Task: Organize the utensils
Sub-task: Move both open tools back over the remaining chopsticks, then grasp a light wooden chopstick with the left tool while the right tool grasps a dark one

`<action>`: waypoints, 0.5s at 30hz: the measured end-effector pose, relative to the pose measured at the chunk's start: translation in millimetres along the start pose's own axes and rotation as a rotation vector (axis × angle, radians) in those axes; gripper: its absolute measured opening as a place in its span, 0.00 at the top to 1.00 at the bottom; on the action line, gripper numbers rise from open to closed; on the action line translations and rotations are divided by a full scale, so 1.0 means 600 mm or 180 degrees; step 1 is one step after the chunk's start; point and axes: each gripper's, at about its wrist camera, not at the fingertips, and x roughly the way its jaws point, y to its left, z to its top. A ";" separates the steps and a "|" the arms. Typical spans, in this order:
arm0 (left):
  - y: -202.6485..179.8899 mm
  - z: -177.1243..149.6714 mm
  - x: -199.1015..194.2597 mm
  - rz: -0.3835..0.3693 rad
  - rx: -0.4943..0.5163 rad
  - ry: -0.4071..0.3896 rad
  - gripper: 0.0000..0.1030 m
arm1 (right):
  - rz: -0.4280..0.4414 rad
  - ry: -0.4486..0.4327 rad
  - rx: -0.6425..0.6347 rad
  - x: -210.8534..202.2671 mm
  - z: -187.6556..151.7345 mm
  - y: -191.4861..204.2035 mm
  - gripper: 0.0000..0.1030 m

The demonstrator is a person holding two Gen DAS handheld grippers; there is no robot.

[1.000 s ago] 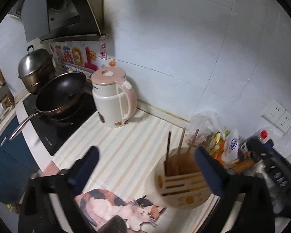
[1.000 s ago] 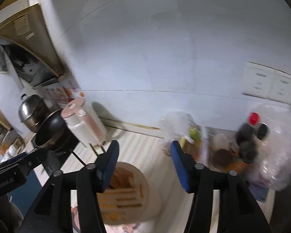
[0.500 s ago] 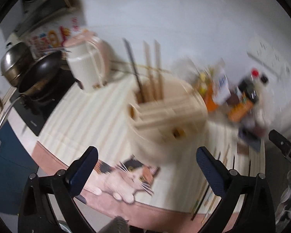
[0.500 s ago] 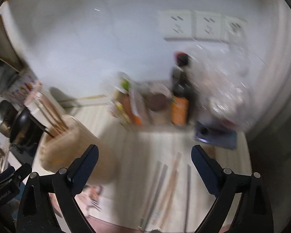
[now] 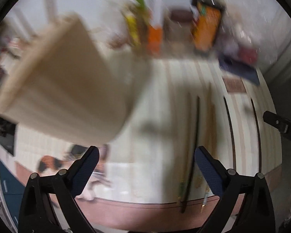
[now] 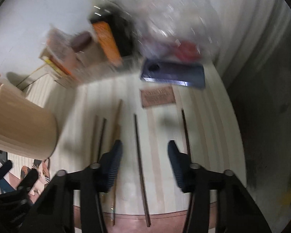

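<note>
The right gripper (image 6: pixel 144 157) has its fingers spread, empty, with 1 dark chopstick (image 6: pixel 140 155) lying on the striped mat (image 6: pixel 161 136) between them. The left gripper (image 5: pixel 144 167) is also spread wide and empty, a beige utensil holder (image 5: pixel 67 89) standing just beyond its left finger and more chopsticks (image 5: pixel 192 155) by its right.

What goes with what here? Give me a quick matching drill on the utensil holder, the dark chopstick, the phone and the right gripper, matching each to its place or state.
Things:
1. utensil holder
2. dark chopstick
3. phone
4. right gripper

Places or states:
A. flat on the striped counter, running between the gripper's fingers
B. open and empty above the counter
C. at the left, beige, standing on the counter
D. at the back of the counter, blue, lying flat

Pairs: 1-C, 2-A, 3-D, 4-B
</note>
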 end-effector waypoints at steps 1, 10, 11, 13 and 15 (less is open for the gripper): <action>-0.007 0.002 0.020 -0.0046 0.0031 0.0101 0.15 | -0.0008 0.0047 0.0054 0.013 -0.002 -0.018 0.60; -0.046 0.010 0.145 -0.0297 0.0107 0.0646 0.46 | -0.0009 0.0423 0.0179 0.088 -0.028 -0.072 0.71; -0.049 0.011 0.149 -0.0301 0.0125 0.0658 0.47 | 0.0006 0.0460 0.0176 0.095 -0.032 -0.072 0.71; -0.061 0.015 0.149 -0.0251 0.0220 0.0614 0.50 | 0.0014 0.0497 0.0156 0.101 -0.038 -0.068 0.71; -0.066 0.020 0.145 -0.0261 0.0232 0.0581 0.69 | 0.0038 0.0552 0.0152 0.113 -0.041 -0.063 0.71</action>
